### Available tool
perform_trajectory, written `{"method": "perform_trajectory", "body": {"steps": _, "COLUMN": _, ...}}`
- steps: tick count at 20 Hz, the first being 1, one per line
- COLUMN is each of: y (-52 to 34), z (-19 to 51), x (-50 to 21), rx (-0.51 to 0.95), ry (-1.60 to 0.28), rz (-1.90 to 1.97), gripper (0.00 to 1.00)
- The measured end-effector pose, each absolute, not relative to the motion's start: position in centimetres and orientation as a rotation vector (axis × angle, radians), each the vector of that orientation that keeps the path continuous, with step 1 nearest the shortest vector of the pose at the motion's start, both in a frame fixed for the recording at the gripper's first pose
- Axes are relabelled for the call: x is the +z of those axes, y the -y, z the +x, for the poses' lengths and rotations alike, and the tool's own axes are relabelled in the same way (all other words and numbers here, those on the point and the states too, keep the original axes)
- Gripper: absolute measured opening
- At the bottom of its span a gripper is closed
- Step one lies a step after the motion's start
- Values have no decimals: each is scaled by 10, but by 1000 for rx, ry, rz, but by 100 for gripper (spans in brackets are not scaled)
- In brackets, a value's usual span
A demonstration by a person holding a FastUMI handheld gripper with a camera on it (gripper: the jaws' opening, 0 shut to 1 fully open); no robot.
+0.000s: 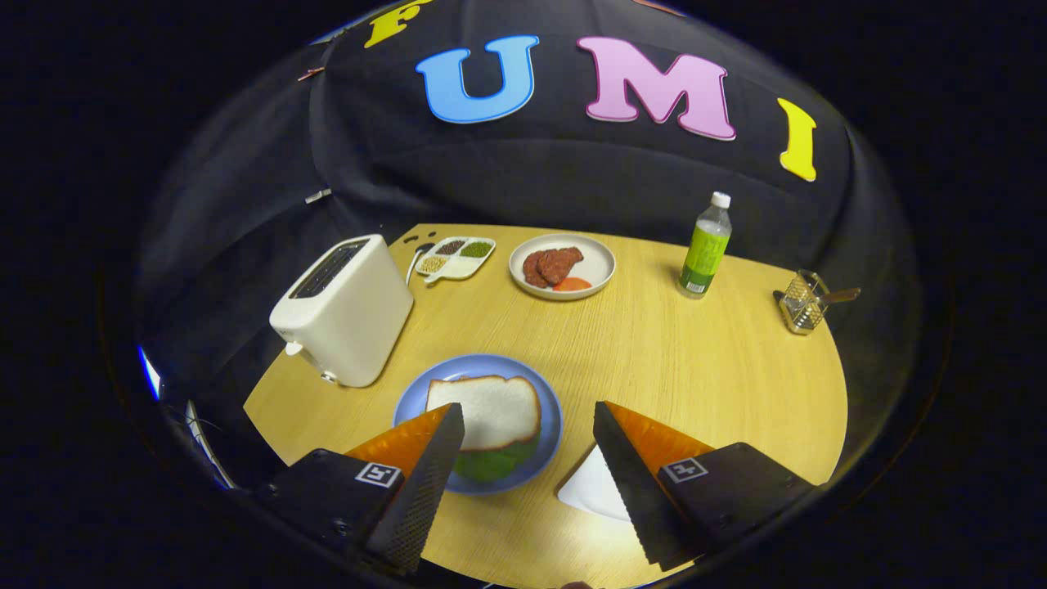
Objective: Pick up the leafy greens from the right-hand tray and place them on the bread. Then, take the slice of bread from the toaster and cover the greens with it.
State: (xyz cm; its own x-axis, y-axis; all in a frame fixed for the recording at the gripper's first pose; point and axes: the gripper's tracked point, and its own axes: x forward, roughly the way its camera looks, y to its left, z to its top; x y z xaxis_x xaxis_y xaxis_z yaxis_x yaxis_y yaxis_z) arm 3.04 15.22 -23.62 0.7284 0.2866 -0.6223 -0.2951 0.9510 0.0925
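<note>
The gripper (528, 425) gapes wide, holding nothing. The white bread slice (484, 411) covers the green leafy greens (491, 463) on the round blue plate (550, 413), lower centre, just ahead between its fingers

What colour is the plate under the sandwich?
Blue: the plate under the bread slice, seen in the gripper view just ahead of the open fingers.
</note>
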Motion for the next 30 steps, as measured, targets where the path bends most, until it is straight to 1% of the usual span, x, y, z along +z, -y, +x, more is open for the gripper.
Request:
{"method": "perform_trajectory", "body": {"steps": 3, "y": -146, "z": 34, "x": -182, "rx": 318, "ry": -509, "rz": -27, "gripper": 99}}
{"method": "perform_trajectory", "body": {"steps": 6, "y": -138, "z": 33, "x": -136, "rx": 314, "ry": -399, "rz": -16, "gripper": 100}}
{"method": "perform_trajectory", "body": {"steps": 10, "y": -102, "z": 37, "x": -62, "rx": 279, "ry": -206, "rz": -3, "gripper": 99}}
{"method": "perform_trajectory", "body": {"steps": 12, "y": -80, "z": 37, "x": -43, "rx": 261, "ry": -163, "rz": -19, "gripper": 99}}
{"method": "perform_trajectory", "body": {"steps": 15, "y": -49, "z": 33, "x": -39, "rx": 236, "ry": -159, "rz": 6, "gripper": 99}}
{"method": "perform_trajectory", "body": {"steps": 19, "y": -13, "z": 28, "x": -56, "rx": 206, "ry": -188, "rz": 35, "gripper": 98}}
{"method": "perform_trajectory", "body": {"steps": 30, "y": 32, "z": 20, "x": -78, "rx": 195, "ry": -254, "rz": 104, "gripper": 99}}
